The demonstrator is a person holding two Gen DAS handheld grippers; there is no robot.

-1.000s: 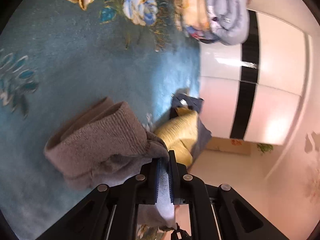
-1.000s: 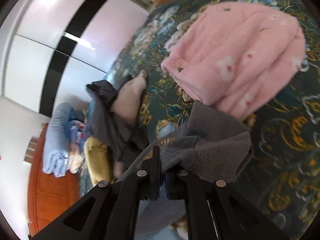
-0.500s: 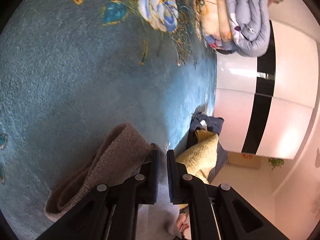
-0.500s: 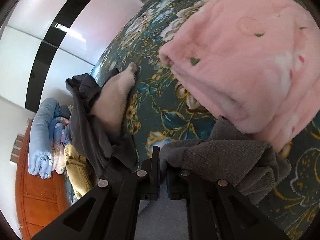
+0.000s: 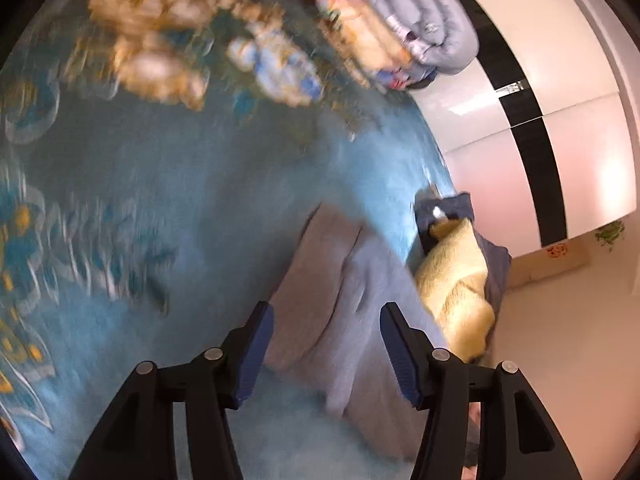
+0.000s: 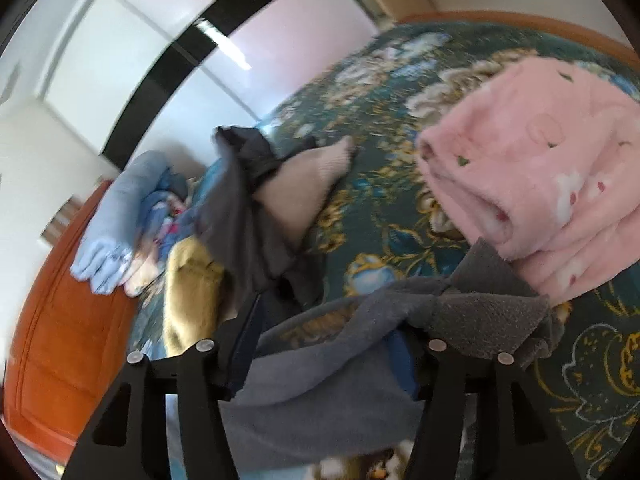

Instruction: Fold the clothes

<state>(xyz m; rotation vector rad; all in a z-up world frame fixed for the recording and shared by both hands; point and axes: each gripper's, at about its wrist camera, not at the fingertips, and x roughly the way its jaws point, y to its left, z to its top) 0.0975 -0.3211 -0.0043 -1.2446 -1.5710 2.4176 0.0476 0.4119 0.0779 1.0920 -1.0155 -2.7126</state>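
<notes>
My left gripper [image 5: 327, 346] is matte black — two angular arms with triangular cut-outs, round silver screws at the joints, ribbed blue pads on the fingers [image 5: 252, 354]. My right gripper [image 6: 326, 350] is built the same.

Pretty clearly someone's bedroom at home. There's a bed [image 6: 400, 216] with a teal floral blanket, an orange wooden headboard [image 6: 52, 320], rolled-up quilts [image 5: 420, 28] stacked against it, and a glossy white wardrobe [image 5: 568, 128] with a black stripe alongside. Loose clothes lie around on the bed, like a fluffy pink top [image 6: 540, 168].
</notes>
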